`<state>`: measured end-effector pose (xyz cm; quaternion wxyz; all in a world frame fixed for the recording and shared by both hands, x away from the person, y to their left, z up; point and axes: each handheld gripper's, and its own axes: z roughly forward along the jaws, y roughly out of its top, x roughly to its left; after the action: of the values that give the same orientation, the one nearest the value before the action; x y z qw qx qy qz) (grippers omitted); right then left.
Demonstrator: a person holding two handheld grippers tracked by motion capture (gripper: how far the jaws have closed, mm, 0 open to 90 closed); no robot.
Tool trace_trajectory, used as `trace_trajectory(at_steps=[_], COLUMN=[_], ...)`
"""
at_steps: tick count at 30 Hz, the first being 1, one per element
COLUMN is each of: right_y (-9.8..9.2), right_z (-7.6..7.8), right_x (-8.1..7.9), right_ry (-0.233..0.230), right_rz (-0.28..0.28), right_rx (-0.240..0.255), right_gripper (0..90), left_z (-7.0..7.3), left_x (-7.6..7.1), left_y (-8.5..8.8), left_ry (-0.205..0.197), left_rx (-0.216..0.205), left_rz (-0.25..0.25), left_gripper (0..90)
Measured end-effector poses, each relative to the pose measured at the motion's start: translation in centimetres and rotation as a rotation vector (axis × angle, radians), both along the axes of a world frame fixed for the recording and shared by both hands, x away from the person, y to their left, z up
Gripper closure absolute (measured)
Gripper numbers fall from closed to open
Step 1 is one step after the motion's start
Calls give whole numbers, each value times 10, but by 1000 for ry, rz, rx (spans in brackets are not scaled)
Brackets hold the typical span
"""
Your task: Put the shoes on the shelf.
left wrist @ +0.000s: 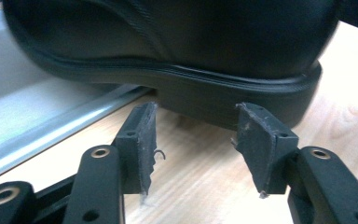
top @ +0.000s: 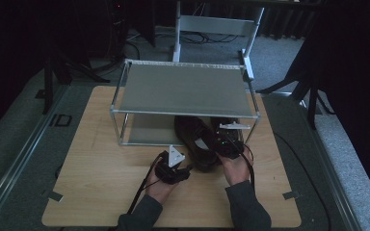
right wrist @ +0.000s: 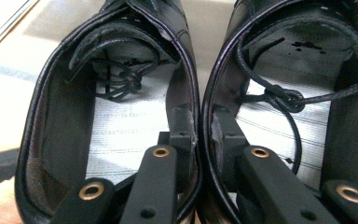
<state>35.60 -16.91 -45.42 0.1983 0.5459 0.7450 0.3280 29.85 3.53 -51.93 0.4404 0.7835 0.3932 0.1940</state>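
Note:
Two black leather lace-up shoes stand side by side on the wooden table, toes under a metal rack: the left shoe [top: 196,139] [right wrist: 121,135] and the right shoe [top: 227,126] [right wrist: 284,126]. My right gripper [top: 229,144] [right wrist: 200,119] has one jaw inside each shoe and is shut on their two touching inner walls near the heels. My left gripper [top: 188,168] [left wrist: 196,109] lies low on the table, open, with its tips just short of the left shoe's heel [left wrist: 233,98]. Nothing sits between its pads.
A two-level metal rack [top: 183,89] stands at the table's back middle, its lower rail [left wrist: 51,126] close beside the left gripper. Bare wooden tabletop [top: 101,183] spreads left and in front. A white frame [top: 217,24] stands on the floor behind.

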Motion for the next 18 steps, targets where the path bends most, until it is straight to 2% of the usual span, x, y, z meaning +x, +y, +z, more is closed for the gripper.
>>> trace_trajectory(at_steps=[9, 12, 15, 18], right_y=[7, 9, 10, 13], right_z=[-2, -3, -5, -6], right_x=[3, 4, 6, 8], right_ry=[-27, -39, -54, -68], right_rz=[-19, -36, -53, -62], right_rx=[-6, 13, 23, 7], right_gripper=[811, 811, 811, 811], left_z=[0, 0, -1, -2], left_x=[12, 16, 23, 29], left_y=[9, 11, 11, 10], left_ry=[-9, -16, -16, -12], left_rx=[-26, -38, -39, -35], left_rz=[62, 82, 102, 115], left_gripper=[549, 582, 602, 615])
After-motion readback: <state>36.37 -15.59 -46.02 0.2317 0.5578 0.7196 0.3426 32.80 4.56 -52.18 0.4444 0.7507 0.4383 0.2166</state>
